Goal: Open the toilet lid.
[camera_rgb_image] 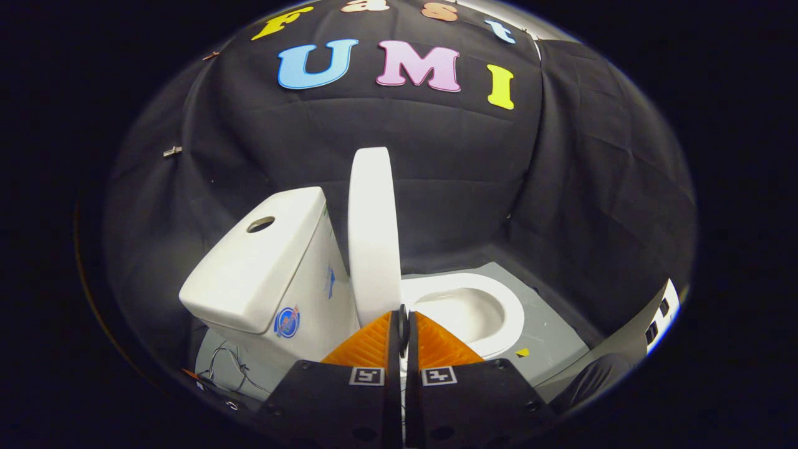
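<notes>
At centre left stands the white ceramic cistern [268, 262], with a round hole in its top and a blue sticker on its side. Just right of it, mid-frame, the white oval toilet lid [373, 231] stands raised, nearly upright. At lower centre the gripper [403, 318] has its fingers drawn almost together, holding nothing, tips at the lid's lower edge. Right of the lid lies the white open bowl [480, 305] on the grey floor [555, 337].

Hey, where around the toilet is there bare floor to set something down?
Bare grey floor lies beyond the bowl, up to the cloth wall, except a small yellow scrap. Beside the tank wires crowd the floor. The gripper is shut just before the raised lid.
</notes>
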`<state>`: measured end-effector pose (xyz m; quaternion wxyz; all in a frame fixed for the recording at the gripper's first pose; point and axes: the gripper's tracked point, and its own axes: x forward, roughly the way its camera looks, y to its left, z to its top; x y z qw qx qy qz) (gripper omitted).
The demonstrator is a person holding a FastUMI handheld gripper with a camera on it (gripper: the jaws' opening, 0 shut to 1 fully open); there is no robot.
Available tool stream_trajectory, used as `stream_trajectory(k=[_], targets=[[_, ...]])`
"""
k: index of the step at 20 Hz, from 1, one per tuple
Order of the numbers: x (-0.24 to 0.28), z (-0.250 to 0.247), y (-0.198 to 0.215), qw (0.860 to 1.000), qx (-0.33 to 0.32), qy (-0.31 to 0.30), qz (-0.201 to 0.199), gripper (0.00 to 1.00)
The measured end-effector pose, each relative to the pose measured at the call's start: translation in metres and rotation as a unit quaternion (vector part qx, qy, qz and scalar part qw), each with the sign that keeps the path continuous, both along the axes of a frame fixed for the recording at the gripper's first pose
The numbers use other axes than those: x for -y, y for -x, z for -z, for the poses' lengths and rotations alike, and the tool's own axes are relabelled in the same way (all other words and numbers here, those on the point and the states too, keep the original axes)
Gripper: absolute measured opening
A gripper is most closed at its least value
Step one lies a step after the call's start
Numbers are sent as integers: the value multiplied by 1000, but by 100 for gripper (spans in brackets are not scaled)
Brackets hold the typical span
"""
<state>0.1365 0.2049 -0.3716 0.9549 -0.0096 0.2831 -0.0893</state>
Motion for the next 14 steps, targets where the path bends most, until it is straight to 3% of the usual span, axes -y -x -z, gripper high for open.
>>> stream_trajectory(k=[14], targets=[[-61,12,-2,998,10,41,-45,8]])
